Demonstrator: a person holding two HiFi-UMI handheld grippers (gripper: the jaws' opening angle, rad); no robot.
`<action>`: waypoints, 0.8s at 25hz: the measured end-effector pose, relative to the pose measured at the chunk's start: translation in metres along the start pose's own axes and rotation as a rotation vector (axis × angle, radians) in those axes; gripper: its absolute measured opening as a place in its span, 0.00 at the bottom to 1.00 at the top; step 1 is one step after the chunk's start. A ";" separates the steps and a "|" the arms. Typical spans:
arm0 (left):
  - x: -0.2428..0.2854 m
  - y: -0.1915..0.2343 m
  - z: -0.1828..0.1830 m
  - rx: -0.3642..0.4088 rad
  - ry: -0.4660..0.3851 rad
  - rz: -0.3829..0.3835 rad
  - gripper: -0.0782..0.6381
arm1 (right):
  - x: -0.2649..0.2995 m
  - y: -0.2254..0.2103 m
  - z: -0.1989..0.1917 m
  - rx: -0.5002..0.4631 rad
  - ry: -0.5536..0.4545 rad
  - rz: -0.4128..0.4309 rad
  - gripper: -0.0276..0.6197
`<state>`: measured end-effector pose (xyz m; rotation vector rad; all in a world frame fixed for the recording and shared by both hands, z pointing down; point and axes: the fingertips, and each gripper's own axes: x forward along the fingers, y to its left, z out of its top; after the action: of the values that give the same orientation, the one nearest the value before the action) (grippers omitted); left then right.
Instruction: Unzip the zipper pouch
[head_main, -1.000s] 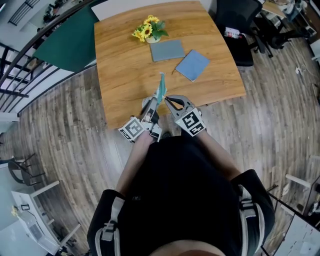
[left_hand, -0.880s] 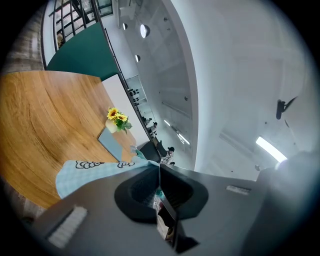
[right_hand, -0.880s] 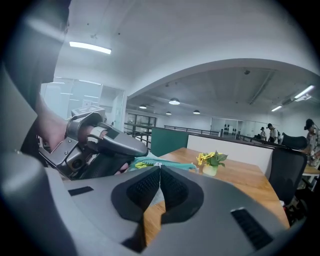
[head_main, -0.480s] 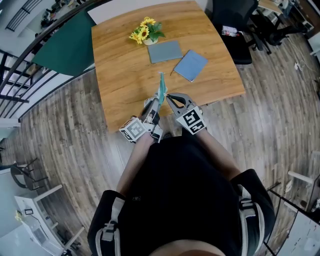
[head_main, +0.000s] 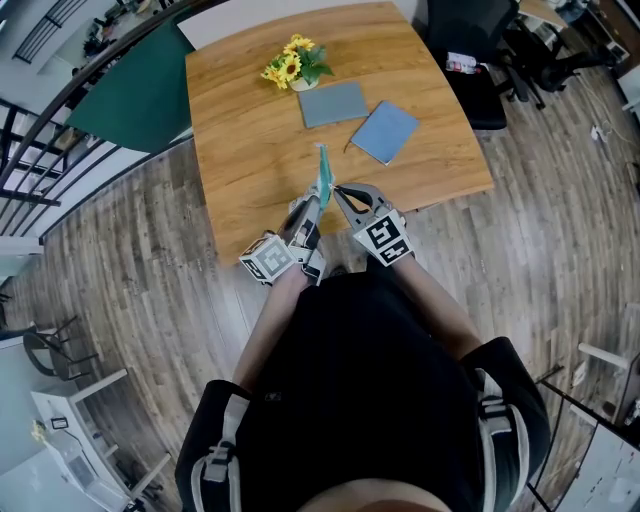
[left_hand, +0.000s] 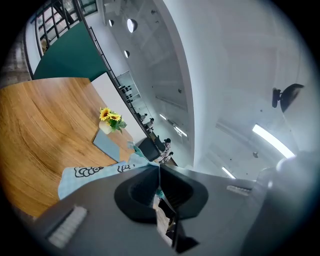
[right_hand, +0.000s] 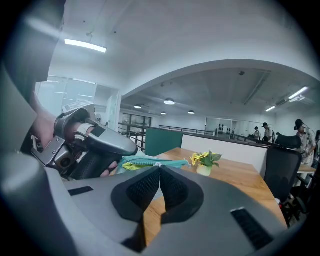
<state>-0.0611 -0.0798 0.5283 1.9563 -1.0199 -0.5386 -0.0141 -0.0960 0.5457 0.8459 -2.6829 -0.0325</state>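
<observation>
1. Zipper pouch (head_main: 322, 176): I am holding the teal pouch up off the bench (head_main: 240, 160), on edge, over the middle of the near edge. Its long side is running from my grippers toward the far edge. In the left gripper view, a pale blue panel with a dark cartoon outline is showing on the side of the pouch.

2. Left gripper (head_main: 316, 204): I am clamping its jaws fully together on the near end of the pouch. The teal fabric is passing in between the pads.

3. Right gripper (head_main: 335, 190): I am pressing its jaws together, with no gap, at the zipper line along the top edge of the pouch. A small pale zipper pull (right_hand: 156, 163) is sitting right at their tip. The right gripper is working just beside the left one, on its right.

4. Bench surface: a grey pouch (head_main: 335, 101) and a blue pouch (head_main: 385, 130) are lying flat, well apart from the held pouch, between the middle and the far edge. The blue one is lying nearer the right edge. A small pot of sunflowers (head_main: 293, 62) is standing near the far edge, just beside the far left corner of the grey pouch.
</observation>
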 end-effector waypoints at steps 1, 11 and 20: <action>0.000 0.000 0.000 0.001 0.000 -0.001 0.12 | 0.001 -0.001 0.000 0.000 0.000 -0.002 0.05; 0.000 0.000 0.000 0.034 0.025 -0.004 0.12 | 0.004 -0.005 0.000 -0.001 0.002 -0.019 0.06; 0.001 0.001 0.000 0.051 0.041 -0.001 0.12 | 0.008 -0.005 -0.001 0.002 0.001 -0.021 0.06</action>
<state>-0.0616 -0.0808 0.5294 2.0047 -1.0155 -0.4756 -0.0172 -0.1047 0.5488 0.8745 -2.6733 -0.0335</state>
